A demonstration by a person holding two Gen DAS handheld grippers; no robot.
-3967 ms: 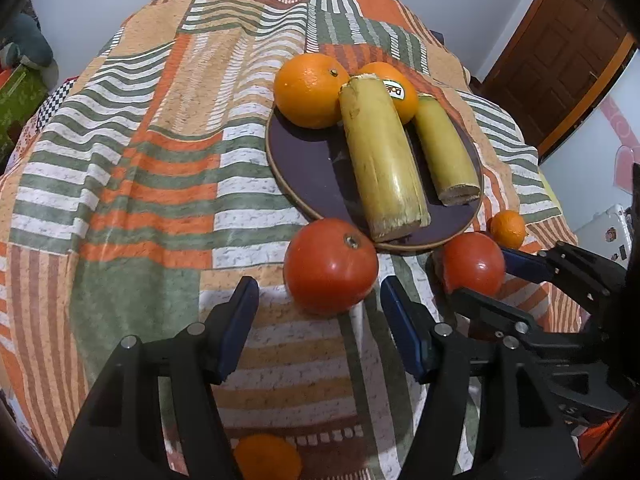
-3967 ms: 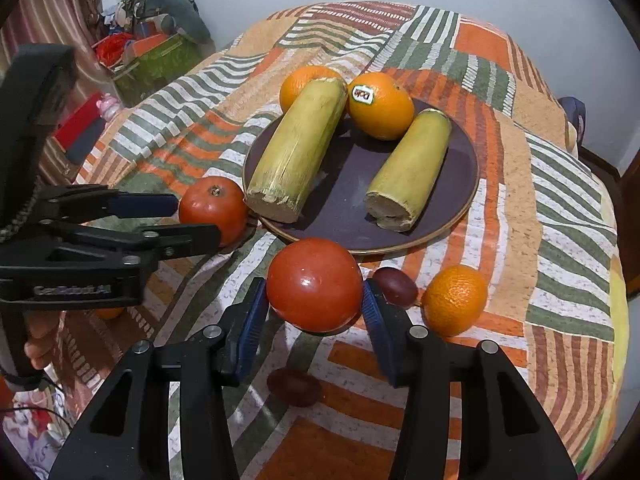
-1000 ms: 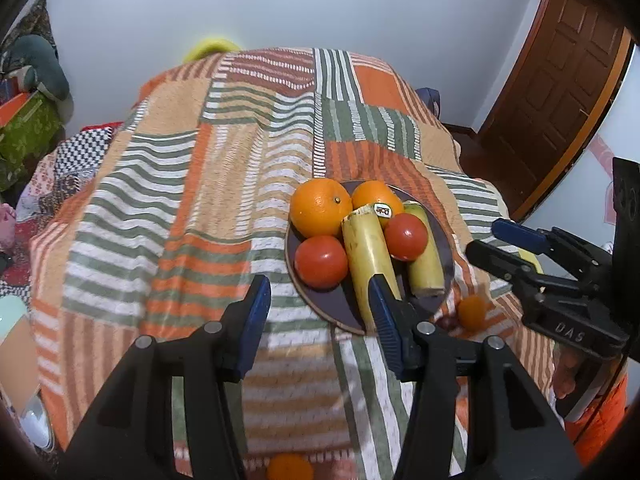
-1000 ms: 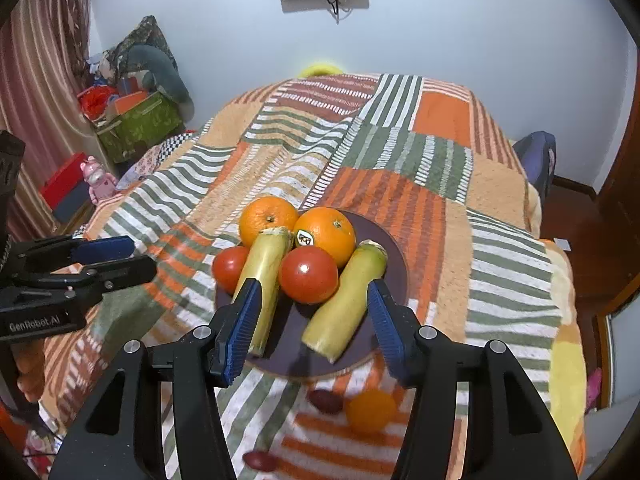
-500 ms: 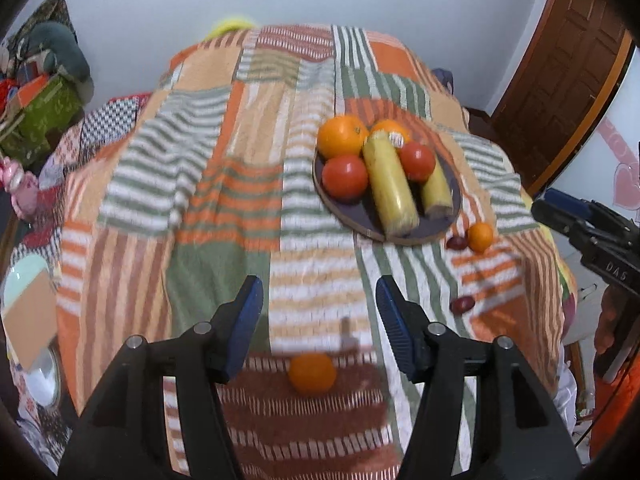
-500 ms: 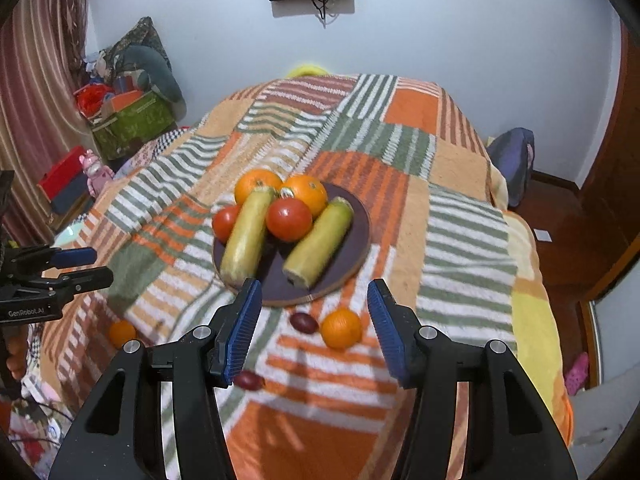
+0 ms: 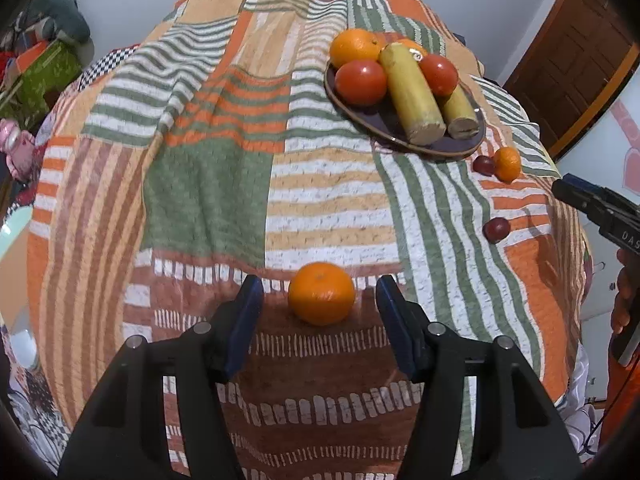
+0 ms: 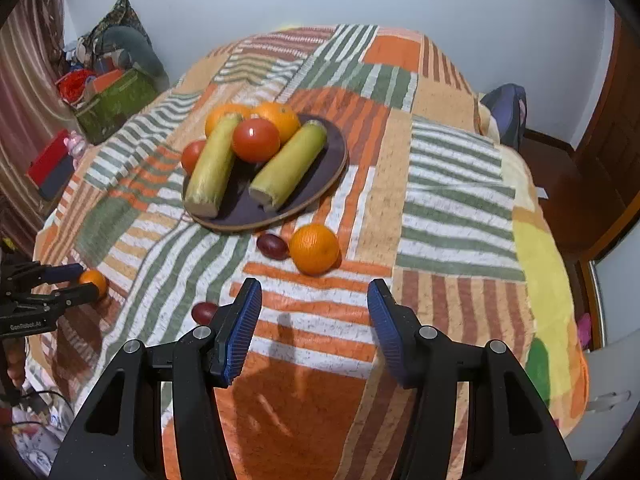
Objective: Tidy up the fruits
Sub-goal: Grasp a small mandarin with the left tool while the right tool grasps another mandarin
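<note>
While the right hand-held gripper (image 8: pixel 314 316) hung wide and empty short of its orange (image 8: pixel 314 249), the left hand-held gripper (image 7: pixel 320 312), jaws wide, straddled the small orange (image 7: pixel 321 293) on the bedspread (image 7: pixel 208 184).

"DAS" on right gripper (image 7: pixel 600 208); perhaps "GenRobot.AI" left gripper (image 8: pixel 44 284)

fruit on plate (image 8: pixel 334 168), mandarin (image 7: pixel 321 293) between left tool (image 7: pixel 318 300) fingers

Four oranges (image 7: pixel 321 294), two tomatoes (image 7: pixel 361 82)
</note>
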